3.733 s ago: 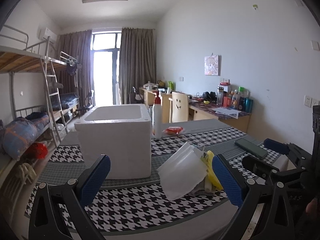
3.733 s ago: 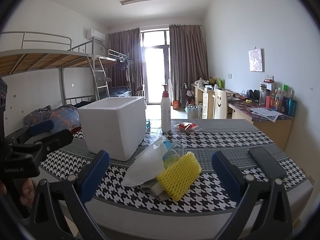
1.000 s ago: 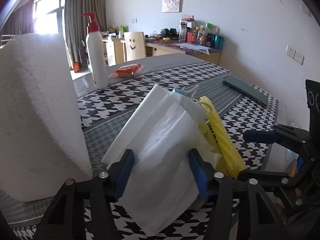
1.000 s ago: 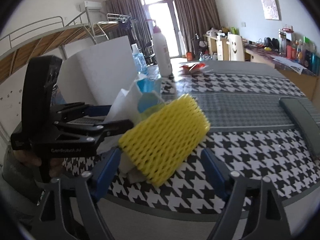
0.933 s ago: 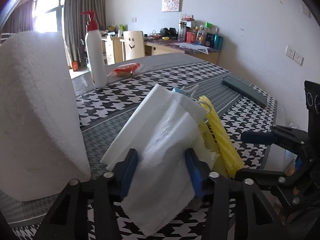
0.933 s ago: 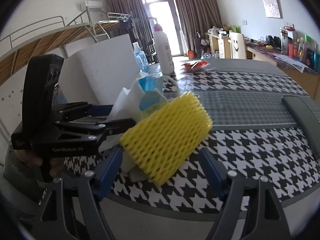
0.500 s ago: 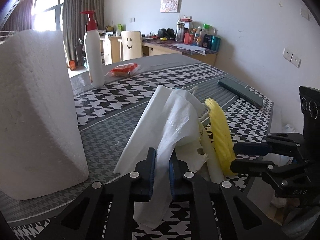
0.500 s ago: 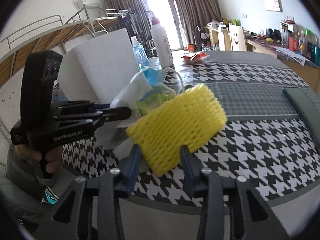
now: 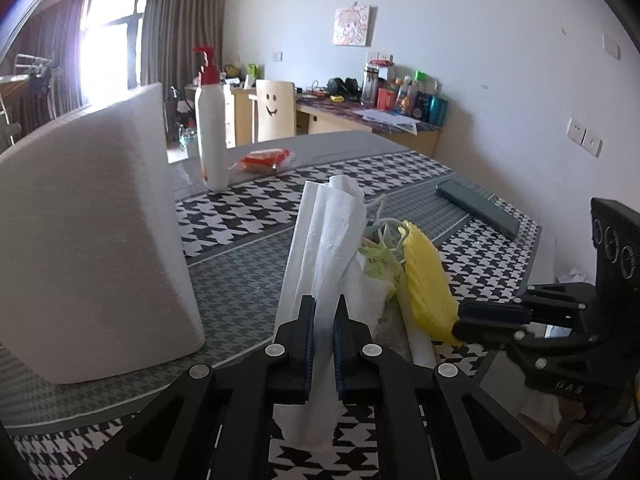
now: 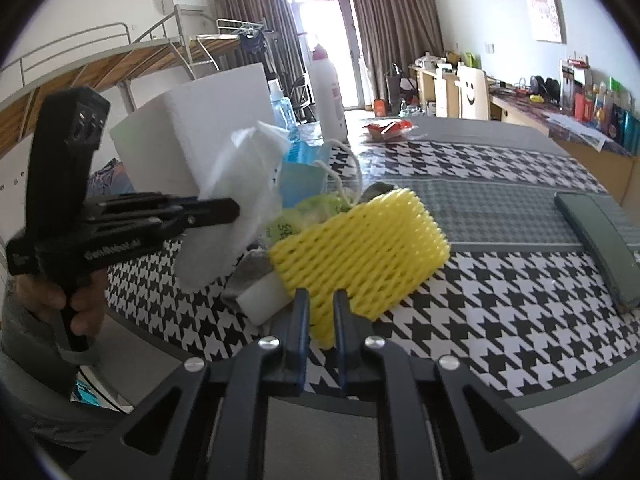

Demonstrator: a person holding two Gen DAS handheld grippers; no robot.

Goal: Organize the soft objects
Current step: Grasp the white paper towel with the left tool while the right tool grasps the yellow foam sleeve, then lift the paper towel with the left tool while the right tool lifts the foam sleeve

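A pile of soft things lies near the front edge of the houndstooth table. My left gripper is shut on a white paper tissue, which stands up crumpled between its pads. My right gripper is shut on the near corner of a yellow foam net sleeve. The sleeve also shows in the left wrist view. Between them lie a blue face mask, a green wrapper and a white sponge block. A white foam box stands to the left.
A white pump bottle with a red top and a red snack packet sit at the far side. A dark phone lies at the right of the table. A bunk bed and a cluttered desk stand beyond.
Both grippers closed in on the pile and shut, the left on the white tissue, the right on the yellow foam sleeve. The tissue is now bunched upright.
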